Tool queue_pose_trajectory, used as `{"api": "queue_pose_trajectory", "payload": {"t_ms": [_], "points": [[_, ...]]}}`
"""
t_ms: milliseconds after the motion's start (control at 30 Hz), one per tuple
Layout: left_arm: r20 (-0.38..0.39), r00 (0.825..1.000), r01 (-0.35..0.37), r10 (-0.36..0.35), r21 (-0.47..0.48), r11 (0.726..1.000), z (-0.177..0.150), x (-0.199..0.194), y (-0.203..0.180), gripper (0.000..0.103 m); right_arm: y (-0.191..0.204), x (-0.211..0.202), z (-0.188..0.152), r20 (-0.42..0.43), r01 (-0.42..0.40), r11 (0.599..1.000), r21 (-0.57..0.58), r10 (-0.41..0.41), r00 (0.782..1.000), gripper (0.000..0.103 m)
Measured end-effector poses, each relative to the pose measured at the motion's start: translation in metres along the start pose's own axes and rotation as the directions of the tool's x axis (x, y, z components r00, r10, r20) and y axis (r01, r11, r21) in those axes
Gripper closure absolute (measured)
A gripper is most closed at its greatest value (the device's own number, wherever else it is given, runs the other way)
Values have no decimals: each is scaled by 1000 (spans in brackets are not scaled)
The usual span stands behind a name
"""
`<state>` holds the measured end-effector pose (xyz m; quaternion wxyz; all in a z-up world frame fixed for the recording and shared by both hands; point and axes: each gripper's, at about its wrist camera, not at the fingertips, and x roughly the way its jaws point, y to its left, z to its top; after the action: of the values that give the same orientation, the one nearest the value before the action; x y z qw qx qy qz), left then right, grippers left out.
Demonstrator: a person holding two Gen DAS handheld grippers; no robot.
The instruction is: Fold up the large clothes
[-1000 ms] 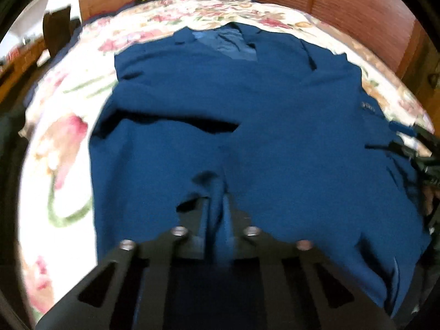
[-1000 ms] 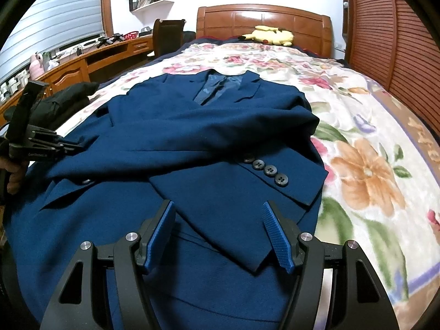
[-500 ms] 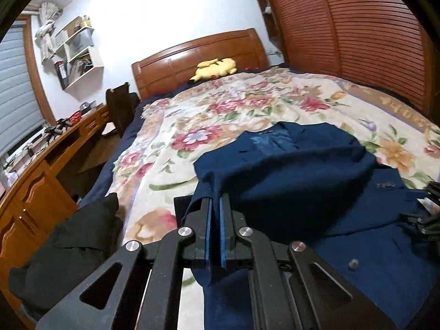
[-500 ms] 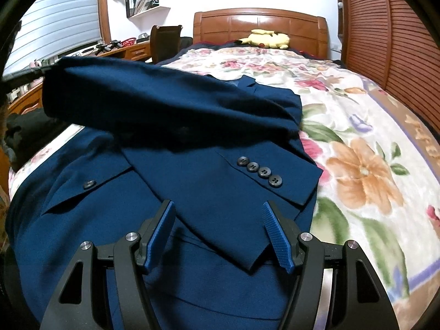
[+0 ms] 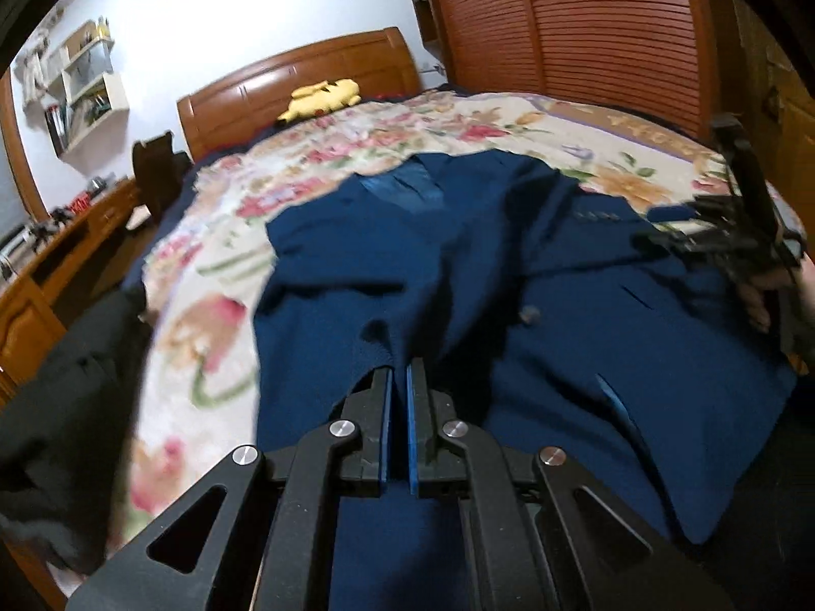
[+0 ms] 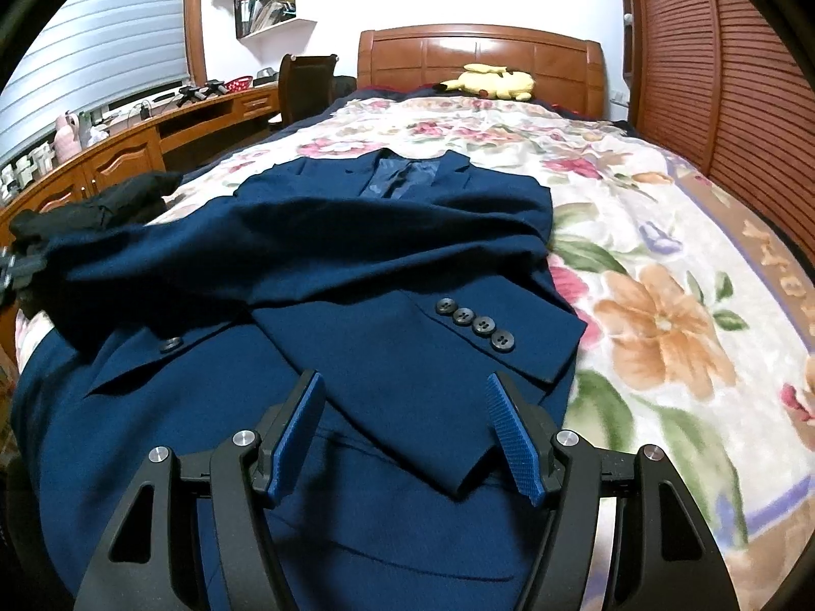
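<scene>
A navy blue suit jacket (image 5: 458,254) lies front up on the floral bedspread (image 5: 204,336). My left gripper (image 5: 400,371) is shut on a pinch of one sleeve's fabric. In the right wrist view that sleeve (image 6: 254,234) stretches across the jacket's chest to the left edge, raised off the body. The other sleeve (image 6: 407,356), with several dark cuff buttons (image 6: 473,326), lies folded across the front. My right gripper (image 6: 402,407) hovers open just above the jacket's lower part, with nothing between its blue pads (image 6: 509,433). It also shows at the right of the left wrist view, held by a hand (image 5: 764,300).
A heap of black clothing (image 6: 102,203) lies at the bed's left edge. A yellow plush toy (image 6: 489,81) rests by the wooden headboard (image 6: 479,51). A desk (image 6: 153,137) and chair (image 6: 305,81) stand to the left, louvred wooden doors (image 6: 713,76) to the right.
My left gripper lifted the pinched sleeve high off the jacket, then carried it down and leftward, so it now stretches low across the chest. The right gripper has stayed still and open.
</scene>
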<state>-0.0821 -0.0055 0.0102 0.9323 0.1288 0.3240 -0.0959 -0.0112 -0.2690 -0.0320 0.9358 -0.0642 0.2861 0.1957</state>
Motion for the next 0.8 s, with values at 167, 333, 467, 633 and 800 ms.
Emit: {"api": "queue_pose_trajectory", "payload": {"t_ms": [167, 333, 467, 633, 800], "points": [[-25, 998, 51, -52, -20, 998, -14, 0, -15, 97, 3, -12, 0, 9, 7, 1000, -10, -7, 1000, 35], [-10, 997, 76, -77, -20, 997, -21, -8, -25, 97, 2, -18, -4, -6, 30, 999, -18, -30, 1000, 35], [8, 997, 80, -80, -38, 996, -24, -16, -21, 88, -1, -29, -8, 0, 58, 998, -15, -58, 998, 35], [62, 997, 59, -54, -69, 996, -30, -38, -5, 42, 3, -53, -18, 6, 74, 997, -3, -74, 997, 35], [77, 997, 13, -6, -100, 995, -41, -52, 17, 23, 14, -76, -31, -11, 80, 996, -32, -80, 997, 35]]}}
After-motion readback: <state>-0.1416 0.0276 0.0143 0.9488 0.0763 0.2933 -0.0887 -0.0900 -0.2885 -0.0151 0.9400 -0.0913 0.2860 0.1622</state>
